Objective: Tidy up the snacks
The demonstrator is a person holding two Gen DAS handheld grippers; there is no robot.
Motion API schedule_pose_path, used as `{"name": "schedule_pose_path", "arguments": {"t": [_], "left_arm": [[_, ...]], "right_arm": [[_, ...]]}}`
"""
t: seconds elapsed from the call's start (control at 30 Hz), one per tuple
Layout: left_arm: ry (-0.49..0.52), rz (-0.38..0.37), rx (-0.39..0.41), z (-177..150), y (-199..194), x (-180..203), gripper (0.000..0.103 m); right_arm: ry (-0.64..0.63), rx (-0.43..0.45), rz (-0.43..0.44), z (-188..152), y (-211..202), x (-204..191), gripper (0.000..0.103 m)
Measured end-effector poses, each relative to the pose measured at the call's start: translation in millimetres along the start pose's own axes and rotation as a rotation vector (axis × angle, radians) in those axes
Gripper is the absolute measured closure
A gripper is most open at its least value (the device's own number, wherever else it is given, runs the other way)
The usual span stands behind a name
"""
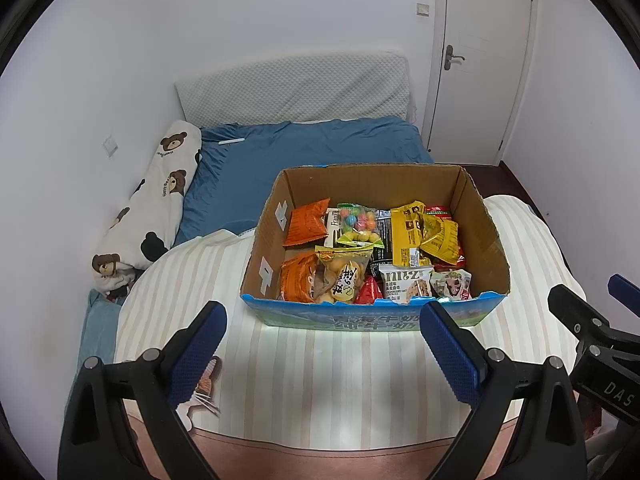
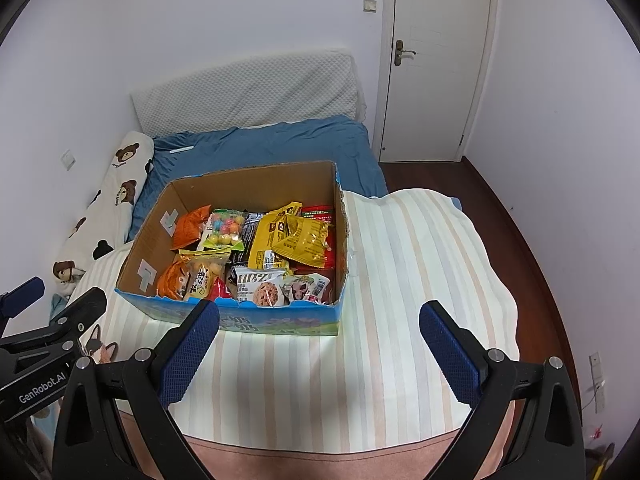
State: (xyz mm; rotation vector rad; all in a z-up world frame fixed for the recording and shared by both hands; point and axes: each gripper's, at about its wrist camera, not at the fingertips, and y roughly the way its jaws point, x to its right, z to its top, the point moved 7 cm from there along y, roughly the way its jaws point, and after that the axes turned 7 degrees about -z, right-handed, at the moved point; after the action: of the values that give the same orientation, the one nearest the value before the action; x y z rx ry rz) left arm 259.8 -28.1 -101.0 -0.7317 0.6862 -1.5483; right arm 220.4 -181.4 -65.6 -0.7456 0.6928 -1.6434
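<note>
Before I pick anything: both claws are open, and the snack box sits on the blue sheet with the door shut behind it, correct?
Not quite. The snack box sits on the striped blanket, not the blue sheet, as the right wrist view shows. Both claws, left and right, are open, and the door is shut.

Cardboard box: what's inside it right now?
The cardboard box holds piled snack packets: orange bags, yellow packet, candy-ball bag. Lower layers are covered.
</note>
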Motion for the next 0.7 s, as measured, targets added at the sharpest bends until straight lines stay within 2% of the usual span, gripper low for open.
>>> {"name": "schedule_pose_path", "arguments": {"t": [0.7], "left_arm": [[-0.005, -0.004, 0.005, 2.1, -1.7, 0.1, 0.004]], "right_arm": [[0.003, 0.001, 0.003, 0.7, -0.2, -0.5, 0.001]]}}
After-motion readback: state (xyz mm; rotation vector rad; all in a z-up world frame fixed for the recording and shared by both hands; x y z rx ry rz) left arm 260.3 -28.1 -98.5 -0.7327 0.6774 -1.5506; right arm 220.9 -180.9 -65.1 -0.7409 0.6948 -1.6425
